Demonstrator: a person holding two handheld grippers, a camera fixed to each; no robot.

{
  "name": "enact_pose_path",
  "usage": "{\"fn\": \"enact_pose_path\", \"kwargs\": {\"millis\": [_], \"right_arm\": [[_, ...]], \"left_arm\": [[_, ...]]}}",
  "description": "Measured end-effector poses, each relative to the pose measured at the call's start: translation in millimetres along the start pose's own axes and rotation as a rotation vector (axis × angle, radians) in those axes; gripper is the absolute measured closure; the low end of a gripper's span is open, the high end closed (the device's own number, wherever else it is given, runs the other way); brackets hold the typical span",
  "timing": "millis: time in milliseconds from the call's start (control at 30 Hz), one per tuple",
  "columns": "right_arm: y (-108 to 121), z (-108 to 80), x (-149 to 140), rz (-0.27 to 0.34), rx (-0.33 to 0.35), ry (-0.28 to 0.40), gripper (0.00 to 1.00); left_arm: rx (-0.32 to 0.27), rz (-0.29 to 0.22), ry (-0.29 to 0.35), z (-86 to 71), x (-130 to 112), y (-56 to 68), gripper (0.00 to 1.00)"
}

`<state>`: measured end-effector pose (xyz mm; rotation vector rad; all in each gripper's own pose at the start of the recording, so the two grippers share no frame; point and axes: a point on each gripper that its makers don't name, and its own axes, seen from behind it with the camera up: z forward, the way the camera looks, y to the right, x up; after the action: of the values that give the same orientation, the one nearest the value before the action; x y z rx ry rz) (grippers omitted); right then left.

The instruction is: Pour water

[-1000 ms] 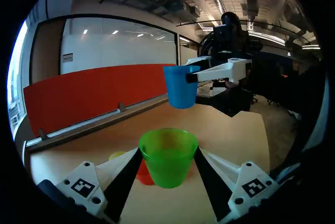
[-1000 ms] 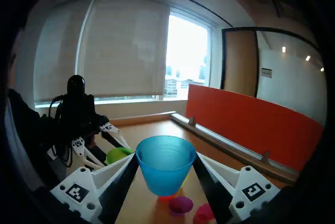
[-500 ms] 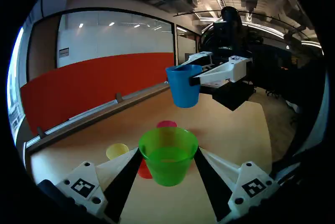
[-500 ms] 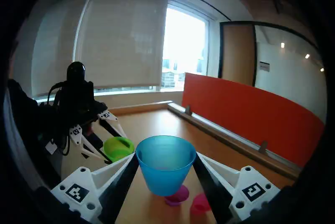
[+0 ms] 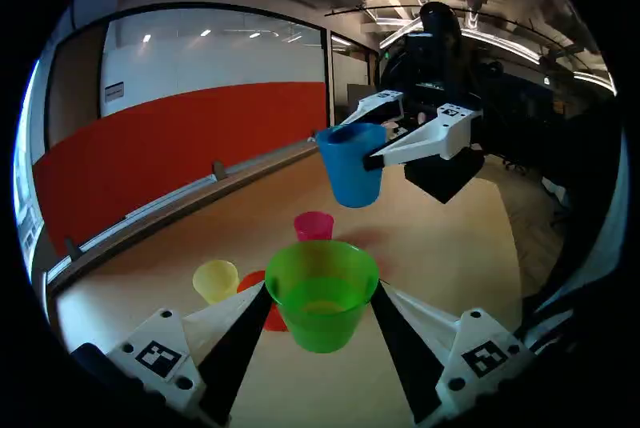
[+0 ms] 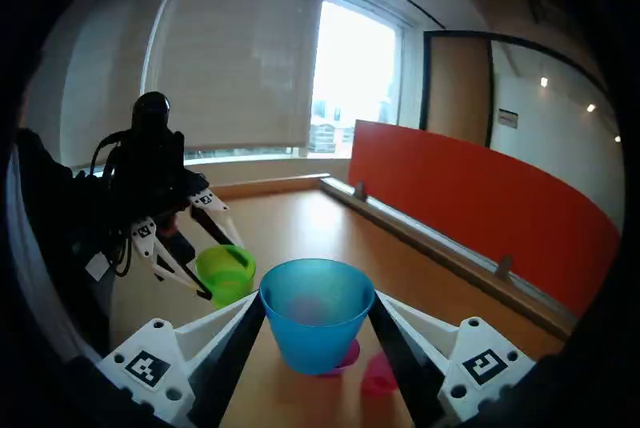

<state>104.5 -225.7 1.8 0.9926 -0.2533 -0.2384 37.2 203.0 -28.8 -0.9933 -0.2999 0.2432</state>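
Between the two fingers of your left gripper (image 5: 322, 288), closest to the left gripper view's camera, sits the green cup (image 5: 322, 312). Both fingers press on its sides, so the jaws stand at cup width and hold it upright. Its lower part looks darker than its rim; whether that is water cannot be told. Just behind it, partly hidden by the left finger, a red cup (image 5: 276, 318) stands on the wooden table (image 5: 448, 260), with a yellow cup (image 5: 216, 279) beside it. A pink cup (image 5: 314, 226) stands a little farther back. Beyond and above the pink cup, your right gripper (image 5: 376, 158) holds the blue cup (image 5: 350, 166) clear of the table, close to upright, with a finger on either side of it. An orange partition (image 5: 160, 148) runs along the table's far edge.

Seen from the right gripper view, the blue cup fills the gap between your right gripper's fingers, the jaws closed on its sides. Below it, two pink cups show partly on the table. Farther off to the left, your left gripper carries the green cup. A bright window (image 6: 352, 84) lies behind.
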Motion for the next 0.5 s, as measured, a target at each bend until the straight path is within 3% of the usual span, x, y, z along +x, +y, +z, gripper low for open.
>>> {"fn": "enact_pose_path", "kwargs": {"millis": [500], "right_arm": [[1,3.9,-32,0.017,0.011,-0.036,0.07]], "left_arm": [[-0.011,-0.016,-0.048,8.3,-20,-0.5,0.15]]}}
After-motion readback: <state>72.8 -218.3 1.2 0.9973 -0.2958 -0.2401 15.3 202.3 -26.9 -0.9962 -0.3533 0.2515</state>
